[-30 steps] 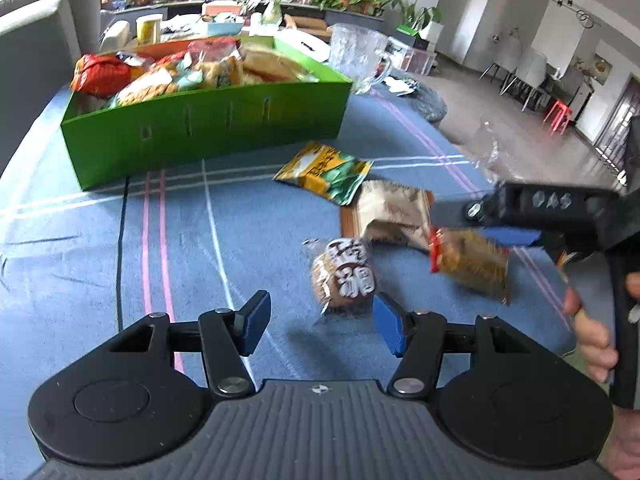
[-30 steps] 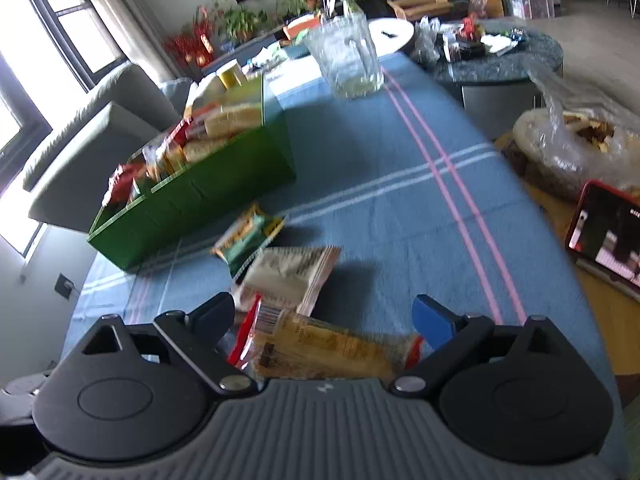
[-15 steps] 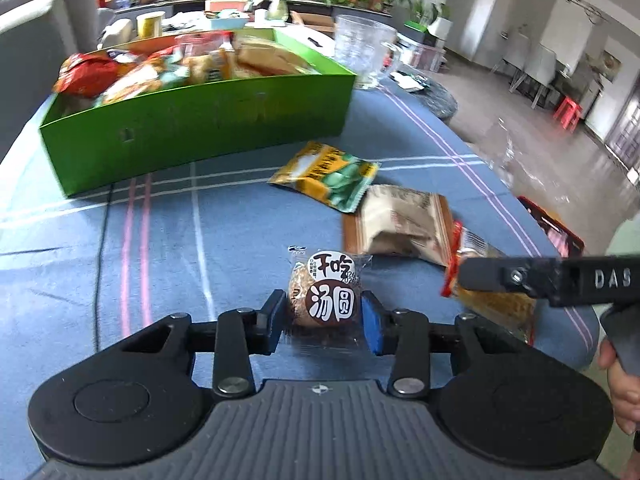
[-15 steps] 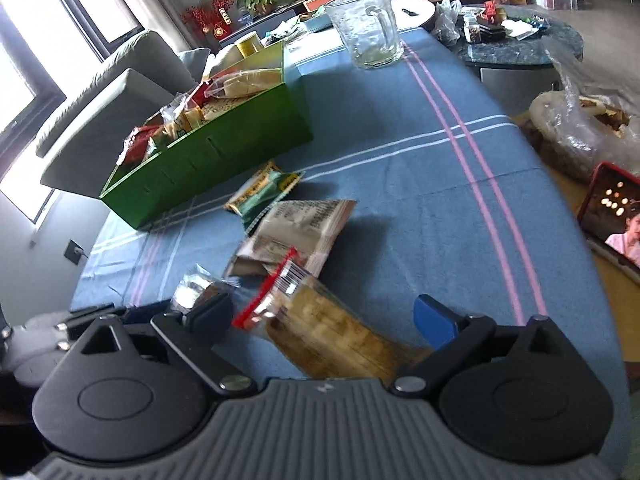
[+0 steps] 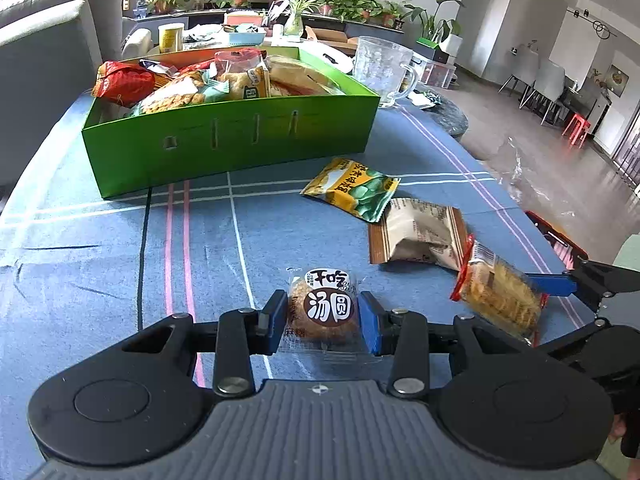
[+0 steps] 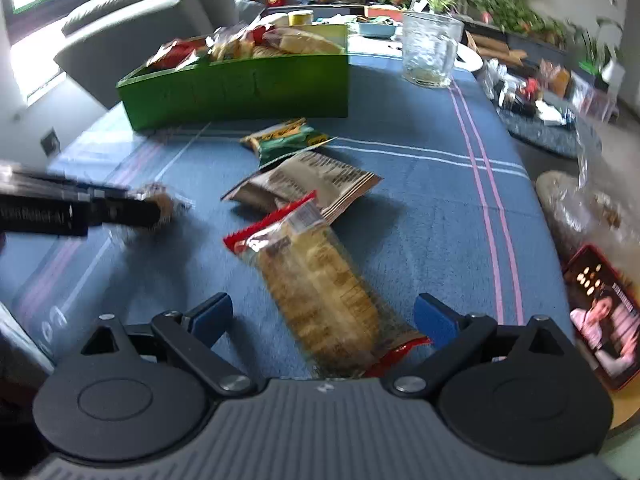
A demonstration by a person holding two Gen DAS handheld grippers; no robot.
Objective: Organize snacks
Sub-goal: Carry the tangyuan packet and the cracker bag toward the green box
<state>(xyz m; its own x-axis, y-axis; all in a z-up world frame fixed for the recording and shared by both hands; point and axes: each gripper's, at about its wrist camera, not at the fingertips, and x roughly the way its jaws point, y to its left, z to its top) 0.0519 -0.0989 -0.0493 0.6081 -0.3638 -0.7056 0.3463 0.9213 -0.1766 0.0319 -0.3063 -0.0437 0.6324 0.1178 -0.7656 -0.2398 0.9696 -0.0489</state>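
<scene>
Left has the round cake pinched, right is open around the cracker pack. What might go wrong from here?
The left gripper grips the round cake mostly by loose, slippery wrapper; it may slip on lifting. The cracker pack lies diagonally between the right gripper's open fingers, so closing may twist or crush it. The green box is already heaped.

The left gripper [image 5: 323, 322] has a ribbed dark grey body with a small round emblem at its front edge, flanked by two matte black rounded housings, each pressed with a shallow circular disc. Black linkage arms run forward from silver pivot screws to blue pads on the fingers [image 5: 368, 322], and a triangular cut-out opens in the left housing. The right gripper [image 6: 323, 318] is built alike: grey ribbed centre, black discs, silver screws, blue-faced fingers [image 6: 434, 322]. Seen from the right wrist, the left unit's black side carries pale lettering, blurred beyond reading.
</scene>
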